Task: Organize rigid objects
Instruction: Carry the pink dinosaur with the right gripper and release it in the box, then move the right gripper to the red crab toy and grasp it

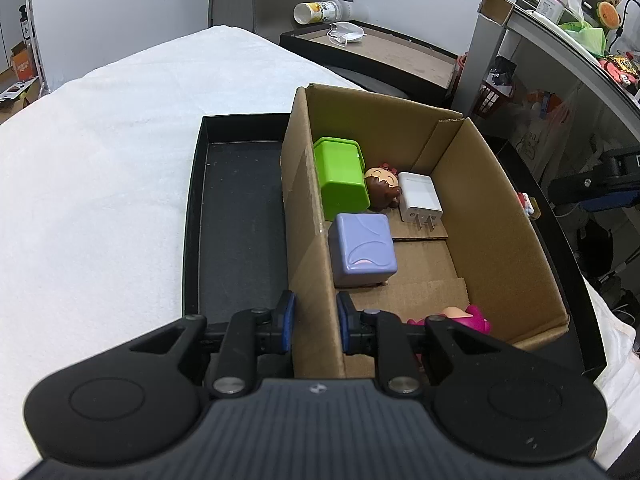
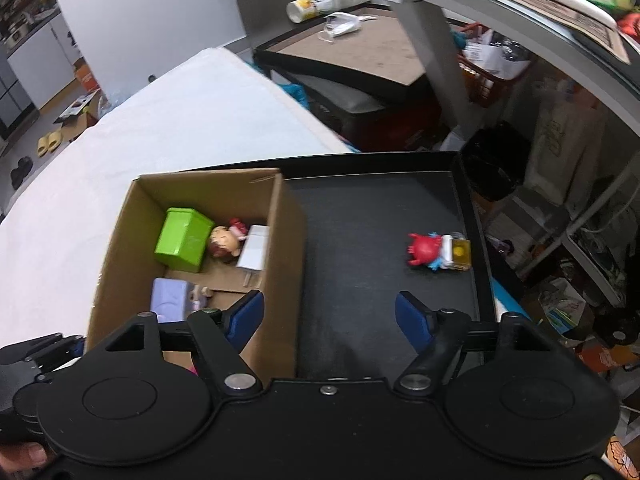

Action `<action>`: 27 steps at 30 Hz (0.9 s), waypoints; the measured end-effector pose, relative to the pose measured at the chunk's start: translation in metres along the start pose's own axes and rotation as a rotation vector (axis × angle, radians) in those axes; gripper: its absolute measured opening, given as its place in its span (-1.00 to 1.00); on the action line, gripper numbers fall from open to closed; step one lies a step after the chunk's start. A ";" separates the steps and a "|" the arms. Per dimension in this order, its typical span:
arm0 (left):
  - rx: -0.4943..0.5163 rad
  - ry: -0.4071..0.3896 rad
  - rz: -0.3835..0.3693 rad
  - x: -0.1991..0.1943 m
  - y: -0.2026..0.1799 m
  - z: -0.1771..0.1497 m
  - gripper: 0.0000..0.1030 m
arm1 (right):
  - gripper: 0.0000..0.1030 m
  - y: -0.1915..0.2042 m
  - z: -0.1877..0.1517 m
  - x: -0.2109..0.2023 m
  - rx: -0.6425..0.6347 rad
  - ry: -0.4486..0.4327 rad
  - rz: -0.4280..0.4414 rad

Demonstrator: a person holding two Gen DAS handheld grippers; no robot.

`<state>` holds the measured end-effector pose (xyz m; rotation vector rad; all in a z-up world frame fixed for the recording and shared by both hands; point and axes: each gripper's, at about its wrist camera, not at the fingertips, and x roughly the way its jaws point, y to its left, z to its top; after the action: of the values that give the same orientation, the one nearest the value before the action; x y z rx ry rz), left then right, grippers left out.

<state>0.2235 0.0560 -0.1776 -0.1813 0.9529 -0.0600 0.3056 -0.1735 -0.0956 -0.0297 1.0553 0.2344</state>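
A cardboard box [image 1: 496, 216] [image 2: 280, 232] stands in a black tray [image 1: 236, 216] [image 2: 380, 240]. In it lie a green block [image 1: 342, 174] [image 2: 182, 238], a purple cube [image 1: 362, 250] [image 2: 172, 304], a brown-haired doll head [image 1: 382, 188] [image 2: 224, 242], a white charger [image 1: 420, 200] [image 2: 254, 254] and a pink figure [image 1: 472, 318]. My left gripper [image 1: 316, 326] is shut on the box's left wall. My right gripper [image 2: 330, 316] is open and empty above the box's right wall. A red toy figure [image 2: 438, 250] lies on the tray at right.
The tray sits on a white cloth-covered table [image 1: 100, 168] [image 2: 168, 128]. Behind it stands a low dark table [image 1: 384, 56] [image 2: 360, 52] with a bottle [image 1: 320, 10] and a face mask [image 1: 346, 34]. Cluttered shelves [image 2: 560, 220] are at right.
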 end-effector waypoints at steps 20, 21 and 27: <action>0.004 0.007 0.009 0.002 0.000 0.000 -0.61 | 0.41 -0.064 -0.002 0.060 0.051 -0.071 -0.053; 0.004 0.007 0.009 0.002 0.001 0.000 -0.61 | 0.41 -0.065 -0.001 0.062 0.049 -0.078 -0.049; 0.003 0.009 0.010 0.003 -0.001 0.000 -0.61 | 0.50 -0.080 0.004 0.075 0.101 -0.083 -0.016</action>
<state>0.2252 0.0549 -0.1798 -0.1731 0.9627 -0.0530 0.3602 -0.2373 -0.1652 0.0622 0.9826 0.1659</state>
